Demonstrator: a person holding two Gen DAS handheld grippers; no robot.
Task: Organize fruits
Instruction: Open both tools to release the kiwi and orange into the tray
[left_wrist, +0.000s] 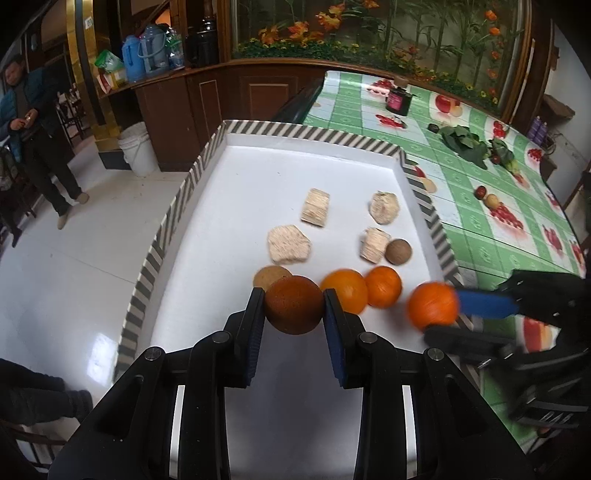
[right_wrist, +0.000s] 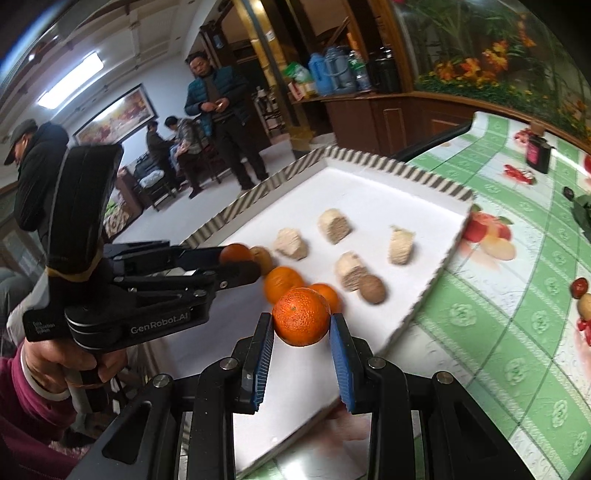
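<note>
The left gripper (left_wrist: 294, 304) clamps a brown ball (left_wrist: 293, 304), half-hiding another behind, while the right gripper (right_wrist: 301, 322) pinches an orange (right_wrist: 301, 321), blurred in the left view.

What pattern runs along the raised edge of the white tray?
Diagonal grey-and-cream stripes line the white tray's raised rim, clearest in the left wrist view.

Blurred by motion: orange (left_wrist: 432, 305) at right claw (left_wrist: 448, 312). Half hidden behind brown fruit (left_wrist: 293, 304): tan ball (left_wrist: 269, 276). Cut off at frame edge: worktop (left_wrist: 491, 229).
</note>
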